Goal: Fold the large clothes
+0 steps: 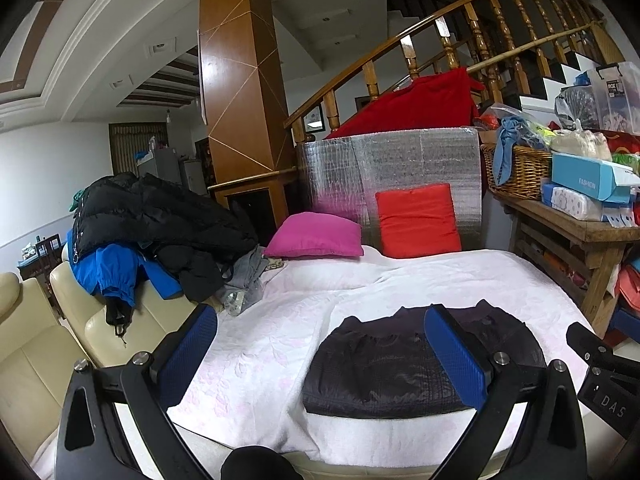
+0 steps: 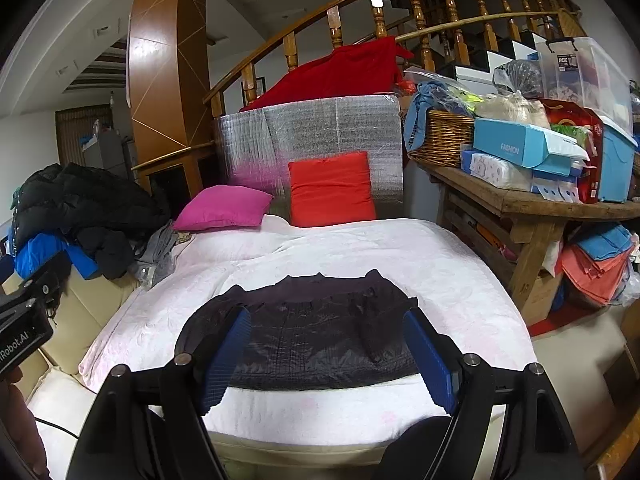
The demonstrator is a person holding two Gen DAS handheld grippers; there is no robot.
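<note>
Jacket, dark and quilted, lying flat and already compact on the white quilt, near its front edge, collar pointing toward the red cushion propped at the far end. Left gripper spread wide and empty, blue pads hanging above the quilt, one pad over bare white cloth to the jacket's left, the other over the jacket's middle. Right gripper likewise wide apart and holding nothing, poised over the jacket's near hem with a pad close to each side of it. Looks like a pause between folds or just after the last one; hard to say which from here. For a clean next fold: bring each pair of tongs down onto a near corner of the jacket, pinch through all layers of the slippery shell, not just the top one, lift evenly with both hands, and carry the hem toward the collar without dragging the quilt. Worth keeping well away from the heap of coats piled left of the jacket, beyond the magenta cushion.
</note>
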